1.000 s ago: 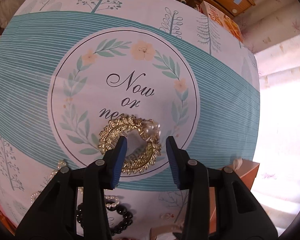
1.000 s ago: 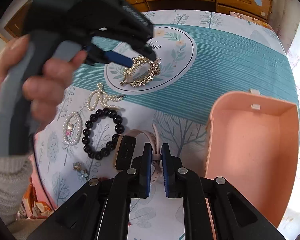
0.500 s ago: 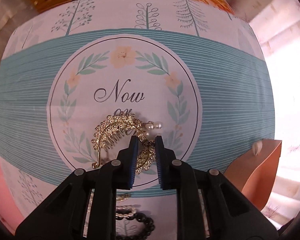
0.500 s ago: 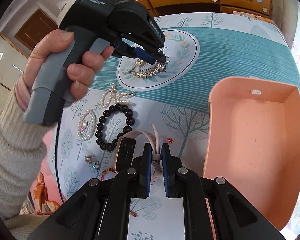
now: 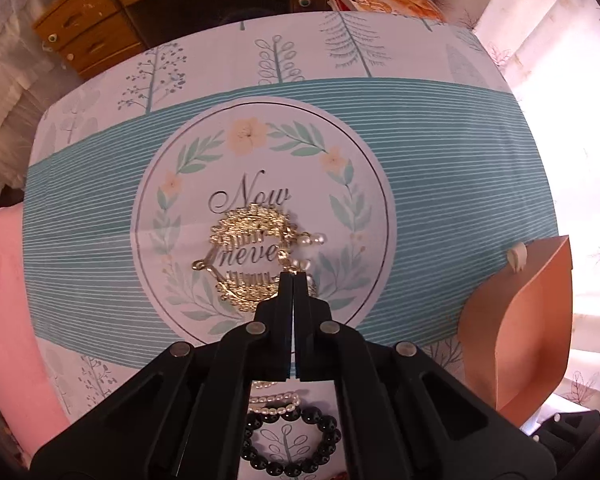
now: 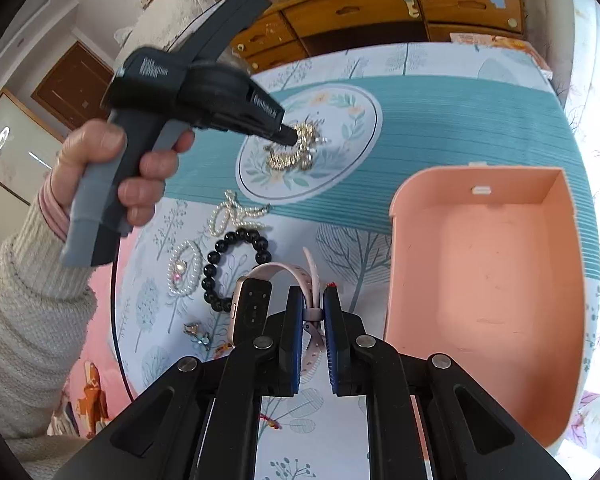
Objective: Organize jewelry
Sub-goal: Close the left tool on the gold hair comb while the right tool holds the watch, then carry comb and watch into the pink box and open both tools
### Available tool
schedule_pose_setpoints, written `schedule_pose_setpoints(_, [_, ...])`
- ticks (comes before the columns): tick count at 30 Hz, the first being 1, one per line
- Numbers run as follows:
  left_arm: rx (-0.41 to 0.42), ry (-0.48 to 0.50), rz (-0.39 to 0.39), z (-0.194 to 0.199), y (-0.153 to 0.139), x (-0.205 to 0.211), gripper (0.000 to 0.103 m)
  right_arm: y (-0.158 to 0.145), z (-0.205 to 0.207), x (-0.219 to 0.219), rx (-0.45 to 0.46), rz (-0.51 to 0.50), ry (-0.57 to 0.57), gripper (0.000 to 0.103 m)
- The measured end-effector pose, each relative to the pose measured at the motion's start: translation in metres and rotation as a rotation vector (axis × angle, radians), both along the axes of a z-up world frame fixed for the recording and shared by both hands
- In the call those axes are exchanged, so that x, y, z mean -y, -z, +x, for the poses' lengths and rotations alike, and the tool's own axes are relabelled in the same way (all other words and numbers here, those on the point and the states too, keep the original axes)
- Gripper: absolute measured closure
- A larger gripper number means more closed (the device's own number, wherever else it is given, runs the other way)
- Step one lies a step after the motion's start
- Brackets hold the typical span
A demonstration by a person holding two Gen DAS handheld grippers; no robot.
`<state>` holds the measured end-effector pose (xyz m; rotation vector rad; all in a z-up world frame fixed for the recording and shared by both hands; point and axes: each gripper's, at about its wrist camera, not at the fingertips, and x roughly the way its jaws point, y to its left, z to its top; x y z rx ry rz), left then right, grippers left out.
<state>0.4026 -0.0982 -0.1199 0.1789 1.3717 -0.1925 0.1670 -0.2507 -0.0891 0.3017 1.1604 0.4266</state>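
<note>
Left gripper: jaws just closed, pressed together on the rim of the gold leaf brooch, at its near right edge beside the small pearls; brooch over the round "Now or never" print in the middle of the table. Whether the brooch is lifted clear of the cloth: cannot tell.

Right gripper: jaws nearly together, pinching the pink strap of the smartwatch; dark watch face tilted to the left of the jaws, strap looping up behind them.

Just left of the watch: black bead bracelet, oval pearl piece, looped pearl piece farther up, a small jewelled item near the table's edge. Right of the jaws: open pink box, on the table.

Shown only in the right wrist view: hand in a cream knit sleeve around the left gripper's grey handle, the box's interior, the watch, the brooch hanging blurred at the black tip.

Shown only in the left wrist view: the brooch's comb-like teeth and leaf detail, the printed lettering under it, bracelet and pearls beneath the jaws, box seen edge-on at right.
</note>
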Motion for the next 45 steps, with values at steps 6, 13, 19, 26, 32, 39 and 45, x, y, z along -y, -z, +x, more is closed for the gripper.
schedule_pose_setpoints(6, [-0.062, -0.038, 0.008, -0.002, 0.017, -0.011, 0.103, -0.013, -0.007, 0.002, 0.021, 0.001, 0.012, 0.093])
schedule_pose_setpoints(13, [-0.061, -0.036, -0.018, -0.002, 0.022, -0.012, 0.082, -0.013, -0.015, 0.001, 0.018, 0.001, 0.014, 0.093])
schedule_pose_setpoints(19, [-0.035, -0.044, 0.008, -0.002, 0.022, -0.013, 0.082, -0.006, -0.013, 0.005, 0.003, 0.012, 0.024, 0.093])
schedule_pose_setpoints(26, [-0.037, -0.068, -0.007, 0.010, 0.034, -0.014, 0.082, 0.000, -0.012, 0.003, -0.012, 0.022, 0.024, 0.093])
schedule_pose_setpoints(32, [0.006, -0.088, 0.002, 0.010, 0.035, -0.021, 0.096, 0.003, -0.011, 0.007, -0.022, 0.030, 0.039, 0.093])
schedule_pose_setpoints(39, [0.088, 0.012, 0.002, -0.037, -0.016, -0.022, 0.096, -0.007, -0.016, 0.019, 0.000, 0.049, 0.077, 0.093])
schedule_pose_setpoints(45, [0.169, 0.188, -0.058, -0.112, -0.083, 0.008, 0.096, -0.031, -0.030, 0.044, 0.054, 0.060, 0.169, 0.093])
